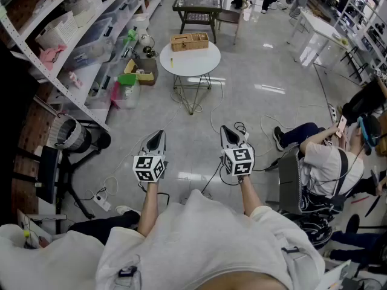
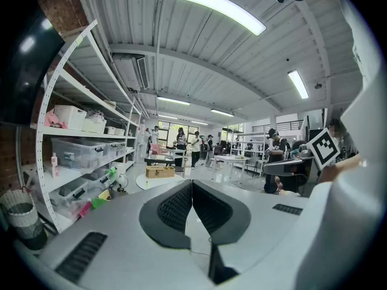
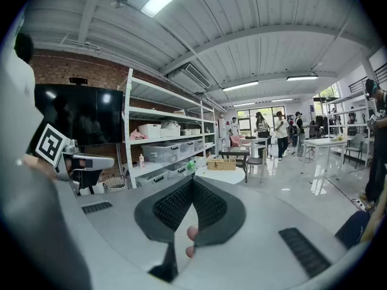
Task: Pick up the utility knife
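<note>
A round white table (image 1: pixel 196 64) stands some way ahead on the grey floor. On it sit a wooden box (image 1: pixel 189 41) and a small yellow item (image 1: pixel 171 62), too small to identify as the utility knife. My left gripper (image 1: pixel 158 133) and right gripper (image 1: pixel 224 129) are held side by side at waist height, well short of the table. Both are shut with nothing between the jaws. In the left gripper view the closed gripper (image 2: pixel 191 183) points toward the table (image 2: pixel 158 180). In the right gripper view the gripper (image 3: pixel 192 180) also points at the table (image 3: pixel 225 175).
Long shelves (image 1: pixel 78 47) with plastic bins line the left side. A wire bin (image 1: pixel 68 135) and a power strip (image 1: pixel 101 202) lie at the left. Cables (image 1: pixel 233 125) trail over the floor. A person sits on a chair (image 1: pixel 323 162) at the right. A dark table (image 1: pixel 197 8) stands behind.
</note>
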Demonstrator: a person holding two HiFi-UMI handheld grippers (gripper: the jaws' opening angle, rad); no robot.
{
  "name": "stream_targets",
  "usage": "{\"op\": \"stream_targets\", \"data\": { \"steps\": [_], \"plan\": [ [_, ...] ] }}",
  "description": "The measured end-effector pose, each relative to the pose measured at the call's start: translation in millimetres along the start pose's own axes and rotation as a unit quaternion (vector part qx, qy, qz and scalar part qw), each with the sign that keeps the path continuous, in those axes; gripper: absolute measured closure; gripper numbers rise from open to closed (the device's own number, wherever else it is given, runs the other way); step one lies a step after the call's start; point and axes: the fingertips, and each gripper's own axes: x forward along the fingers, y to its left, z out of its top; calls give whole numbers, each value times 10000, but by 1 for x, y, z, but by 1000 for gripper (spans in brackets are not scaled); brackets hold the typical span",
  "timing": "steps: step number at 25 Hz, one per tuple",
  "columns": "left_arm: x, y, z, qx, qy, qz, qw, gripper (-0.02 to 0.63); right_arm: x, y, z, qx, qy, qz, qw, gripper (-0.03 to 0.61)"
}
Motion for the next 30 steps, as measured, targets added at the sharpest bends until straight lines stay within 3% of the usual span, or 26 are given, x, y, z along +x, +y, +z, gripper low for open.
{"op": "stream_targets", "data": {
  "steps": [12, 30],
  "plan": [
    [2, -8, -7, 65, 119, 0, 9999, 594, -2, -1, -7, 4, 43, 130, 9999, 547],
    [42, -41, -9, 0, 124, -23, 9999, 594, 1, -41, -21, -9, 153, 272, 9995, 546]
  ]
}}
